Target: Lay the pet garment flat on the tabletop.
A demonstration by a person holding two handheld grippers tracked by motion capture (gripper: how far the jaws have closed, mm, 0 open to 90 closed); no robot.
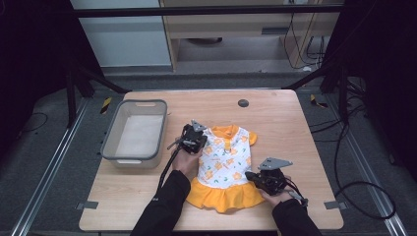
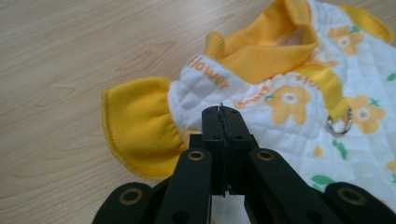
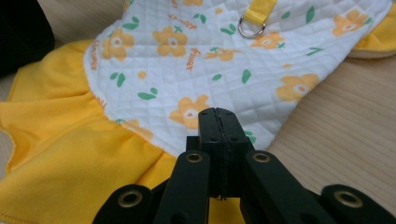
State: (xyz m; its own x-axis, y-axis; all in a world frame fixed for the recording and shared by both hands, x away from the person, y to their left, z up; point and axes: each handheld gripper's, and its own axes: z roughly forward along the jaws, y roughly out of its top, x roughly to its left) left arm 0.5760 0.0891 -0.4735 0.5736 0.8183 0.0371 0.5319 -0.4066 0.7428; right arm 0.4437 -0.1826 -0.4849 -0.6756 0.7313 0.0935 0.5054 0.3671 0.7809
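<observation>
A small dress lies flat on the wooden table, collar at the far end, with a white quilted body printed with orange flowers and a yellow skirt. My left gripper is at its left shoulder, jaws shut, the tips over the white cloth beside the yellow sleeve. My right gripper is at the dress's lower right, also shut, its tips over the quilted edge where it meets the skirt. I see no cloth pinched in either pair of jaws.
An empty grey bin stands on the table to the left of the dress. A black round grommet sits near the table's far edge. A metal ring hangs on the dress's yellow strap. Cables trail on the floor at right.
</observation>
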